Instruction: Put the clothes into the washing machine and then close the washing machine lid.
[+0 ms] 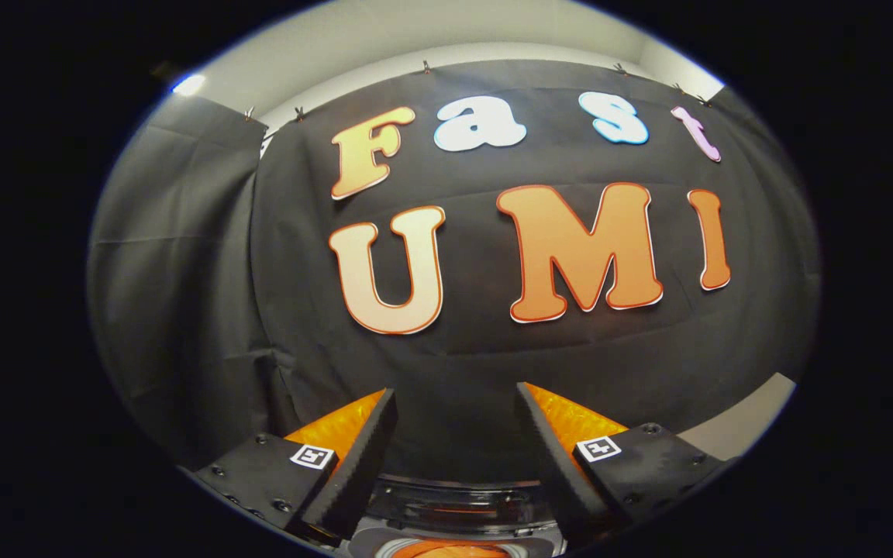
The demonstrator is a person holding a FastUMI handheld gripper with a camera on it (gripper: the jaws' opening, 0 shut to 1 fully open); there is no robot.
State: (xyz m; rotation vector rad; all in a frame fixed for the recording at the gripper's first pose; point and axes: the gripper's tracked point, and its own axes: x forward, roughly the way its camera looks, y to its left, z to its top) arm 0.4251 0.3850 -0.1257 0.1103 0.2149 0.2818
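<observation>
Your claw (455, 403) was spread wide with nothing between its fingers, raised toward the booth's cloth wall (462, 364).

Black cloth hung clipped along its top edge, with pale wall (446, 31) above and a bright lamp (188, 84) off to the left. Low between the fingers you had part of the washing machine (458, 504), a dark glossy rim over a light panel; its lid could not be made out.

Tool (456, 399) fingers apart, cloth wall (183, 256) ahead

Fingers-forward view, near booth wall (183, 256)
</observation>
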